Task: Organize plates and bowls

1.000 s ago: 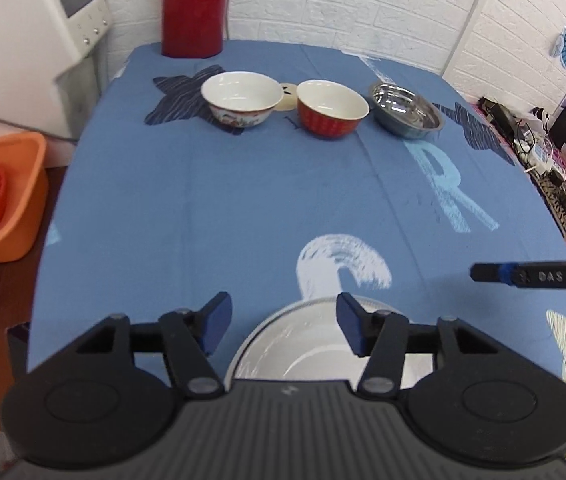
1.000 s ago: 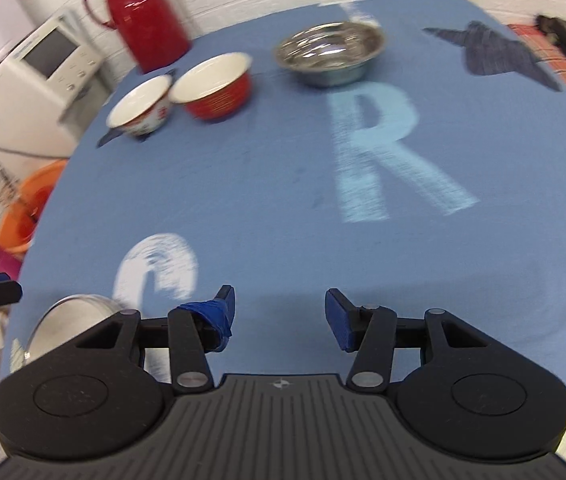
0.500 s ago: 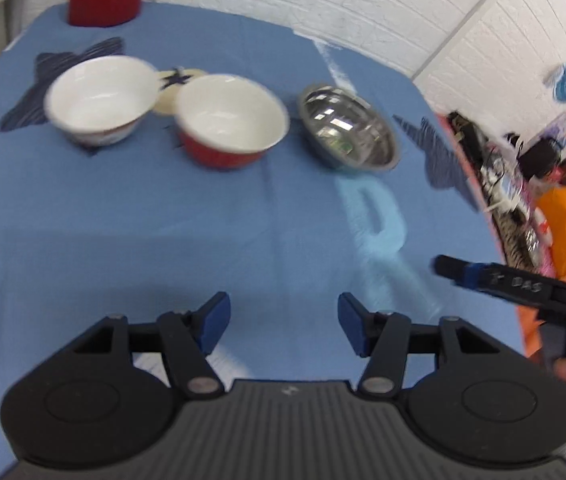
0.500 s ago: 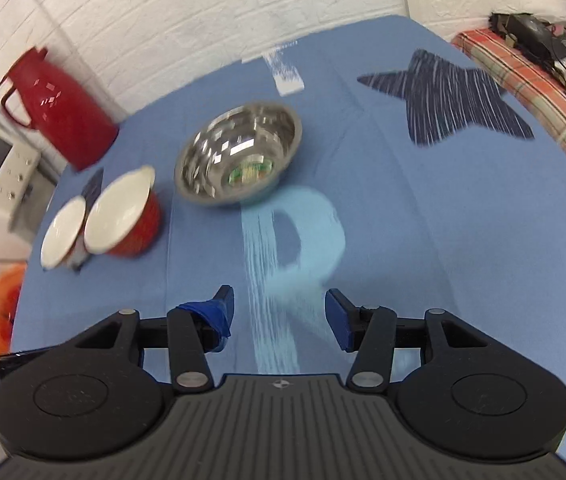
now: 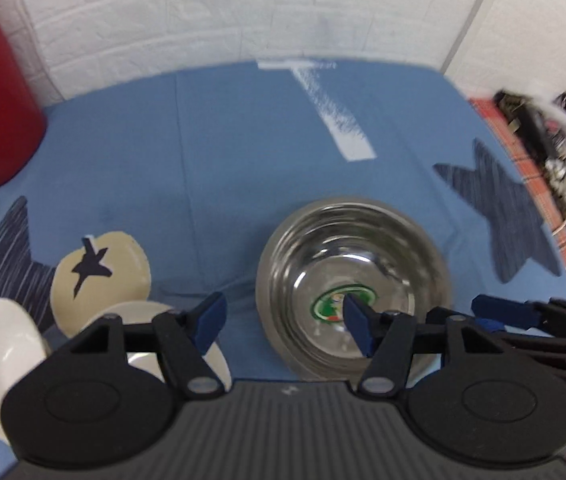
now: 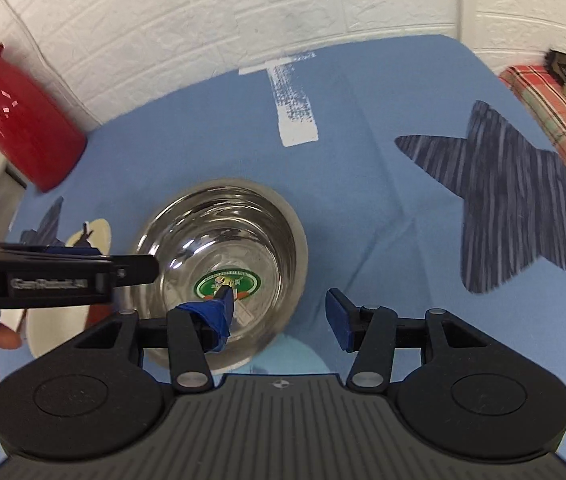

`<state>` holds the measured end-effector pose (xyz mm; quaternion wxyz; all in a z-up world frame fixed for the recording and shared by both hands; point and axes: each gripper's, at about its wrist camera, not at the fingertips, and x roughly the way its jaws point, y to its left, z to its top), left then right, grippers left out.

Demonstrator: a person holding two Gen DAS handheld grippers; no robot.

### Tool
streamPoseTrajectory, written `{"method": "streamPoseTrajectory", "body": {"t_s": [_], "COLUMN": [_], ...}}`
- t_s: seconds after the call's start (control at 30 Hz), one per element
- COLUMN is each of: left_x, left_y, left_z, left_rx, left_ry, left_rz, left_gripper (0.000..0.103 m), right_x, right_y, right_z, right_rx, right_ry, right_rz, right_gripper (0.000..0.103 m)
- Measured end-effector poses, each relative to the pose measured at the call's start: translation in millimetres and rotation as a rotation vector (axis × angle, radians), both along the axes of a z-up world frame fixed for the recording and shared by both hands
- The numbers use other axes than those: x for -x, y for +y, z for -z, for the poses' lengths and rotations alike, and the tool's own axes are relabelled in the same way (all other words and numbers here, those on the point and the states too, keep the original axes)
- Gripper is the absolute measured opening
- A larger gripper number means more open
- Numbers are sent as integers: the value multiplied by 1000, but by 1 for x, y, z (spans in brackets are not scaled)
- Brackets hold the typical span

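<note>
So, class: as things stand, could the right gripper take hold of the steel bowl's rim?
Probably yes: the right gripper is open, one finger over the steel bowl, the other outside its rim, nothing between them.

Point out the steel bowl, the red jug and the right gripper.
steel bowl [image 6: 243,236]: right wrist view, inner wall.
red jug [image 6: 23,124]: right wrist view, body.
right gripper [image 6: 281,312]: right wrist view, between its fingertips.

Bright even indoor light, soft shadows. Glare streaks in steel bowl [image 6: 223,256]. Motion blur throughout, strong fisheye bending at edges.
</note>
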<state>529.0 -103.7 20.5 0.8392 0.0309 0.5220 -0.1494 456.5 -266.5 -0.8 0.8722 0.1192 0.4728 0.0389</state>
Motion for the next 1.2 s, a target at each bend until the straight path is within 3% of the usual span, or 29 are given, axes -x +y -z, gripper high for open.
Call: {"method": "streamPoseTrajectory", "body": {"t_s": [0.13,0.23,0.33,0.4,0.43,0.67,0.77,0.97,1.07,1.2], "left_x": [-23,-32,-33,-32,-32,-24,-12,49,99,177], "left_y": [-2,-1,-1,-4,-4,-8,-8,-6,-8,1], "left_z": [23,34,41,42,42,29,16,-10,-14,-7], "left_rx": [-29,-15,-11,-18,1,65,58,54,27,50], "left_ry": [32,68,67,58,68,57,51,31,23,51], "left_rz": [-12,-18,-9,4,13,19,35,55,79,97], "left_gripper": [62,53,49,39,23,23,23,23,23,23], "right_x": [-17,-22,-23,-21,-19,-1,14,80,130,207], "right_y": [9,11,6,1,-1,-15,-12,-10,-5,-1], "right_z": [14,24,30,32,32,18,3,-12,-10,-4], "right_rx": [2,-3,-53,-73,-79,-162,-144,-149,-151,-165], "right_ry": [-7,1,0,-15,-15,-35,-59,-69,-61,-67], "right_rz": [-33,-36,-47,-41,-25,30,15,-24,-45,-58], "right_gripper": [38,37,30,22,20,20,21,25,25,26]}}
